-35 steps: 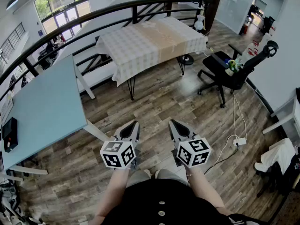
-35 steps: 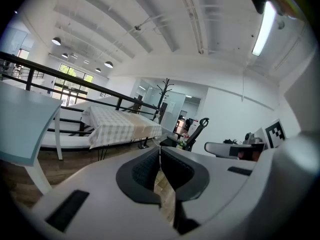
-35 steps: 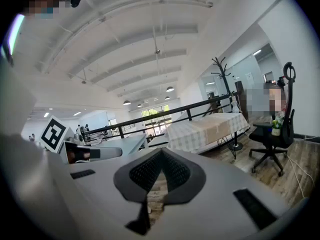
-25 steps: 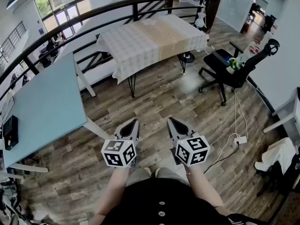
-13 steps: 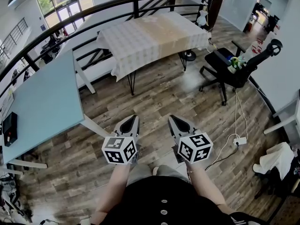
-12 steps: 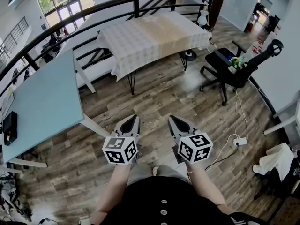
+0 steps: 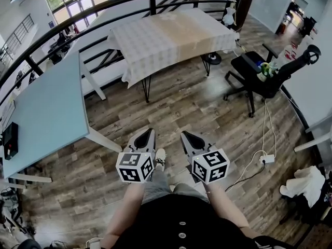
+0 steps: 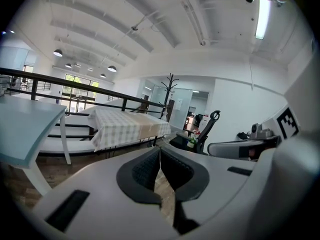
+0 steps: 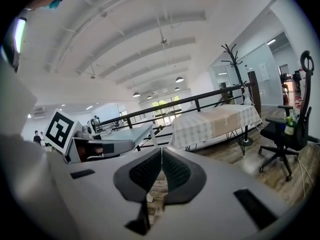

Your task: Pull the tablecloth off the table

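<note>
Nearest you, well short of the table [image 7: 146, 90], your left gripper [image 7: 149, 132] and right gripper [image 7: 182, 135] are side by side above the wooden floor [image 7: 197, 113], both aimed toward that table. Each one has its jaws pressed together, pad against pad, gripping nothing; the left gripper view [image 8: 159, 150] and the right gripper view [image 9: 161, 152] both show this. The only print in reach is the black-and-white square markers on the left cube [image 7: 134, 167] and the right cube [image 7: 210, 166]. Your shoe [image 7: 160, 157] shows between the grippers. Left of the table and nearer you stands a pale blue desk [image 7: 46, 113]. Right of it is a black office chair [image 7: 259, 79]. The checked tablecloth [image 7: 171, 38], with a tan band across its middle, lies spread over the whole tabletop and hangs over the edges. Behind the table runs a dark railing [image 7: 104, 9].
</note>
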`<state>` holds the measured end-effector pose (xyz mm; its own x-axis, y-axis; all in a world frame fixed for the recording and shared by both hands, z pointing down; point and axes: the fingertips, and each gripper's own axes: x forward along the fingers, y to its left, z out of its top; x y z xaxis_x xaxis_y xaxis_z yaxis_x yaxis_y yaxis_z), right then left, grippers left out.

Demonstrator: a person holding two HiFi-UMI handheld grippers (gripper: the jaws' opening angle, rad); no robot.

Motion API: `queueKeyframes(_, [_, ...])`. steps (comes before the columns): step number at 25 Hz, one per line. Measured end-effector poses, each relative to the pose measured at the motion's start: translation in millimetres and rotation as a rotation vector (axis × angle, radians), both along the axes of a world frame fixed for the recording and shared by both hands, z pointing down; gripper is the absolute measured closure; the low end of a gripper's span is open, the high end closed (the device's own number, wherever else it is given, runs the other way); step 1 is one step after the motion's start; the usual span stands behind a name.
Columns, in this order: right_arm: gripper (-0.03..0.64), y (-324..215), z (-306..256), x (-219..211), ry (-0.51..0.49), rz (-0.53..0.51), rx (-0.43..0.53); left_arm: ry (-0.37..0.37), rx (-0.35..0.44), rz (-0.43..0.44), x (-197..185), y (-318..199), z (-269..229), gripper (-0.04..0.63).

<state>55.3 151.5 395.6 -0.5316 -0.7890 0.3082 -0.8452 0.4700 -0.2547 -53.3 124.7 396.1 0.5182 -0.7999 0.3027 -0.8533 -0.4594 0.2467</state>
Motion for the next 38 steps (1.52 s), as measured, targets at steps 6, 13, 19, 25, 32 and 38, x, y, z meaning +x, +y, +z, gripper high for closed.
queueKeyframes(6, [0.589, -62.8, 7.7, 12.8, -0.012, 0.056, -0.026, 0.009, 0.015, -0.016, -3.9, -68.3, -2.7, 0.578])
queueKeyframes(13, [0.589, -178.5, -5.9, 6.8, -0.028, 0.134, -0.009, 0.014, 0.002, -0.013, -28.2, -182.3, -11.9, 0.578])
queueKeyframes(19, [0.589, -264.3, -10.1, -12.8, -0.019, 0.159, -0.014, 0.049, -0.019, -0.008, -52.6, -265.7, -12.9, 0.578])
queueKeyframes(25, [0.589, -312.0, -2.1, -29.4, -0.006, 0.166, -0.049, 0.042, -0.056, 0.031, -58.5, -318.3, -1.9, 0.577])
queueKeyframes(32, [0.589, -338.7, 13.9, -29.1, 0.015, 0.167, -0.102, 0.043, -0.121, 0.061, -56.6, -346.8, 21.4, 0.578])
queueKeyframes(38, [0.589, -364.5, 26.0, -24.6, 0.013, 0.147, -0.133, 0.093, -0.146, 0.053, -53.9, -368.7, 30.8, 0.578])
